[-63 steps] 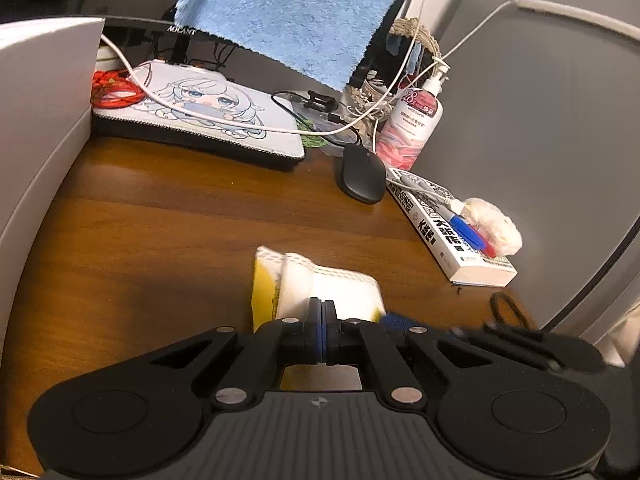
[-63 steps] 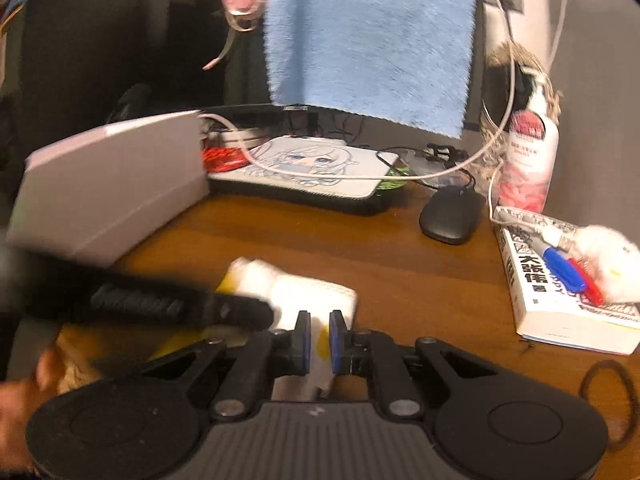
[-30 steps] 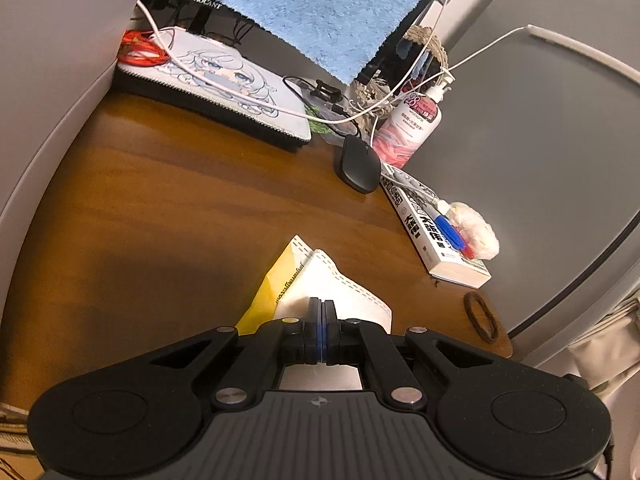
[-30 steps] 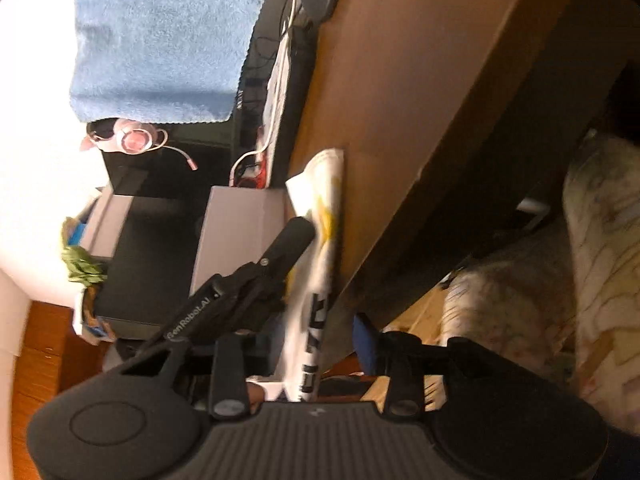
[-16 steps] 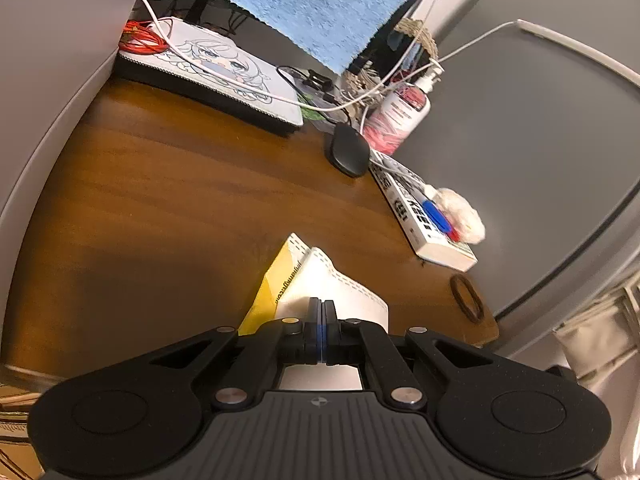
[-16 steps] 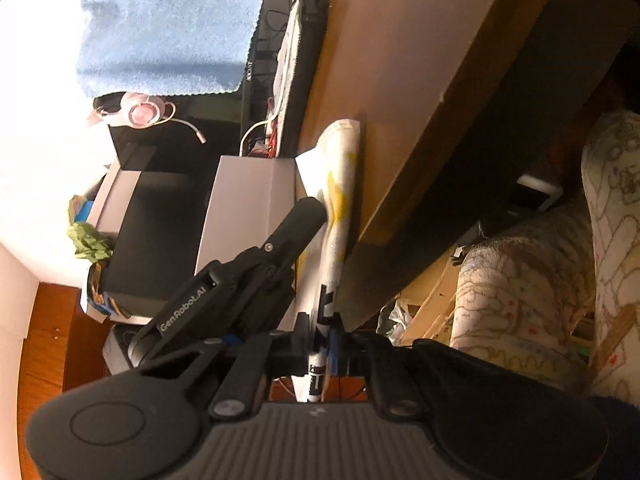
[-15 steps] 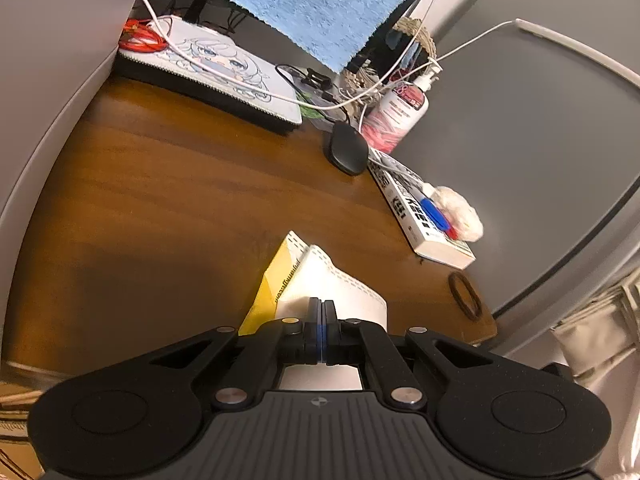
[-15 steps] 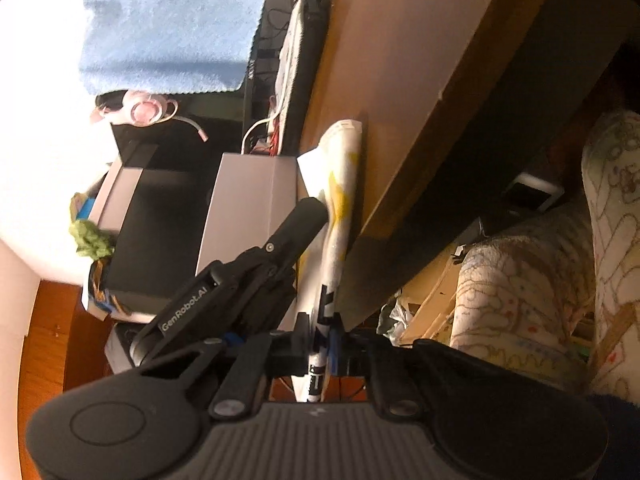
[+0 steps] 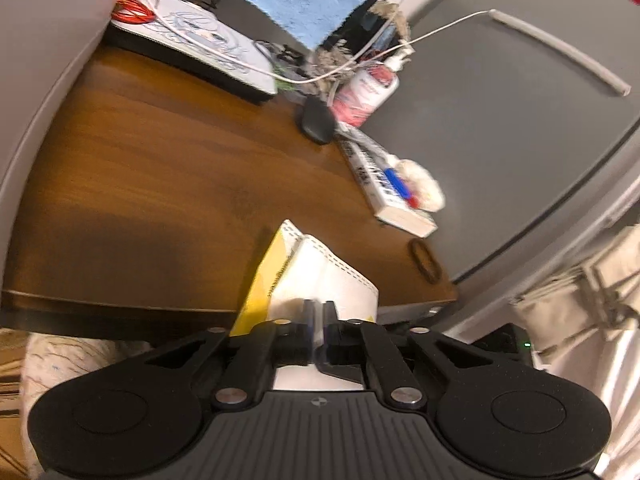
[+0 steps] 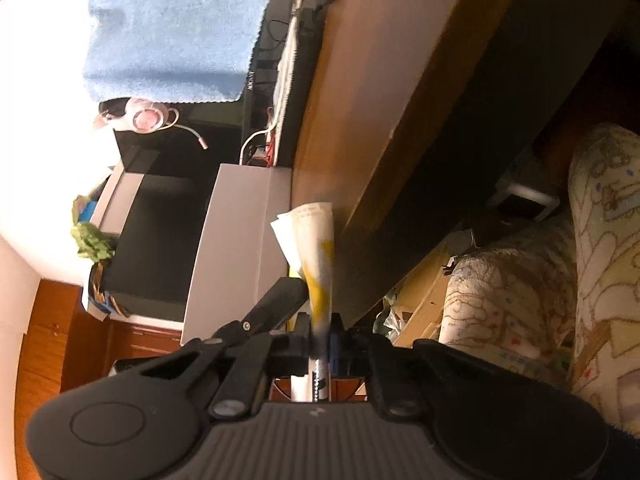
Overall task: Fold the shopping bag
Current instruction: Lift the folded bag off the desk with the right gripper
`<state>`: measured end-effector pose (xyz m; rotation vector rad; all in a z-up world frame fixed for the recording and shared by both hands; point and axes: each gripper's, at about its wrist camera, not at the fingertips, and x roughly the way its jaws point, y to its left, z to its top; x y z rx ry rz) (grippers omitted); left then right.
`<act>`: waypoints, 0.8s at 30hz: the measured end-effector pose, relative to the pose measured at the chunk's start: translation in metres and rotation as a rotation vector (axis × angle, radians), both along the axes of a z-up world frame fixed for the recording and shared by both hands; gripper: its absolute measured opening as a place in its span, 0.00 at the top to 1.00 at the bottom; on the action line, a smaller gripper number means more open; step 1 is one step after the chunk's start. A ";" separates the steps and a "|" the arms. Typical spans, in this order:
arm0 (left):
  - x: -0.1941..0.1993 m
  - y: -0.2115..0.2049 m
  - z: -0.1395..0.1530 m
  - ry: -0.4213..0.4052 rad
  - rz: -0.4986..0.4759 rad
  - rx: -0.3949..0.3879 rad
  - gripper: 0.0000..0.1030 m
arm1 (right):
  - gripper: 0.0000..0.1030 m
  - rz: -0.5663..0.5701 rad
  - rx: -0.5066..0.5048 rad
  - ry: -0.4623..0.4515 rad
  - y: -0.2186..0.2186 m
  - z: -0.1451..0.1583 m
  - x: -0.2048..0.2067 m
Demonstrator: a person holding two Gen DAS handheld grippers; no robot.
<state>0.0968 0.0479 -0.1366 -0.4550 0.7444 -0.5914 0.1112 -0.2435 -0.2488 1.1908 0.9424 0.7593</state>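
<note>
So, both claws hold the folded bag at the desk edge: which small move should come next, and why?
Probably carry the shopping bag forward over the desk and lay it flat: left claw and right claw both pinch it, half off the edge.

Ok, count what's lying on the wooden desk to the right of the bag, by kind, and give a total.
Computer mouse: 1
Pump bottle: 1
Book: 1
Markers: 2, one blue, one red
Dark hair tie: 1
Total: 6
</note>
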 end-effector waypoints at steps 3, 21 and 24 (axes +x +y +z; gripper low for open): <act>-0.008 0.004 0.011 -0.050 -0.027 -0.015 0.53 | 0.93 0.017 -0.037 -0.060 -0.005 0.010 -0.005; -0.033 0.002 0.062 -0.316 -0.383 -0.101 0.11 | 0.92 0.270 -0.100 -0.701 -0.049 0.105 -0.034; -0.022 0.003 0.057 -0.267 -0.435 -0.182 0.12 | 0.92 0.336 -0.044 -0.747 -0.048 0.108 -0.038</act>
